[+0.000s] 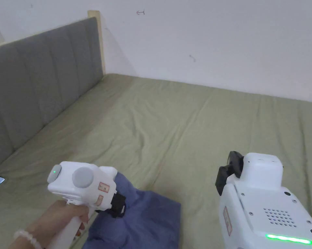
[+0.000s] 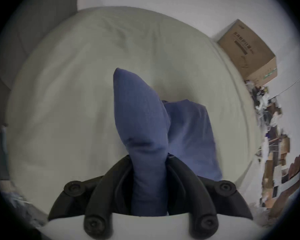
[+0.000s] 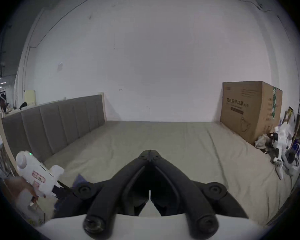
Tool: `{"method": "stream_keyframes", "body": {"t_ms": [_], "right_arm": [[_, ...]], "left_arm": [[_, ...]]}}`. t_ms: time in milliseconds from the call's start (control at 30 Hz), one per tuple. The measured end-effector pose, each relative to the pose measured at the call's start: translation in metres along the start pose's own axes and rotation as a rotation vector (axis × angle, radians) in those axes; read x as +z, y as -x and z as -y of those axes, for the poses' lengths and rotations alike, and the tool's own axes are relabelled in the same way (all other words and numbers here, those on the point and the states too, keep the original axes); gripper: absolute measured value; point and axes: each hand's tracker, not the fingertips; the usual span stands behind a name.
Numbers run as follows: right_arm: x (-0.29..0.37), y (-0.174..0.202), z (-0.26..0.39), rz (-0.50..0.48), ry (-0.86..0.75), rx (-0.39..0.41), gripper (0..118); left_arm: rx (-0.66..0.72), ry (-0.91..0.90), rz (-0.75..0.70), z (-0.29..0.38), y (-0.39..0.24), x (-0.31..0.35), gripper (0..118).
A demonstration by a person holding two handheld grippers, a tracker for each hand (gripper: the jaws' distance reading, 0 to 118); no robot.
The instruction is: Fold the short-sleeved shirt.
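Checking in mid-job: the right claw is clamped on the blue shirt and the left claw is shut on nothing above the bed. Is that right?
No, the sides are swapped. In the left gripper view the left claw is clamped on the blue shirt; in the right gripper view the right claw is shut on nothing above the bed.

shirt: blue ribbed knit cloth, matt | bed sheet: olive woven cloth, matt, creased | headboard: grey padded fabric | left claw: matt black plastic, glossy white shell | box at 3 o'clock: brown cardboard
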Motion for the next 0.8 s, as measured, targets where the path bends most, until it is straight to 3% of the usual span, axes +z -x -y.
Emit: {"method": "stream_keyframes", "body": {"t_ms": [333,467,500,633,800], "right_arm": [[-0.02,0.012,0.015,0.003,0.093,-0.009,1],[-0.028,0.01,0.02,0.009,0.123,-0.007,1],[-0.029,0.009,0.021,0.012,0.127,-0.008,1],[-0.029,0.008,0.022,0.016,0.139,-0.001,1],[-0.026,0.003,0.021,0.013,0.144,-0.012,1]], "left_arm": [[-0.144,0.037,-0.548,-0.006,0.106,0.024,19],[-0.174,0.029,-0.568,-0.004,0.12,0.022,20],[-0.18,0.015,-0.578,-0.004,0.122,0.021,26],[-0.196,-0.033,-0.664,0.0,0.116,0.022,108],[-0.074,-0.179,-0.513,0.005,0.086,0.054,105]]}}
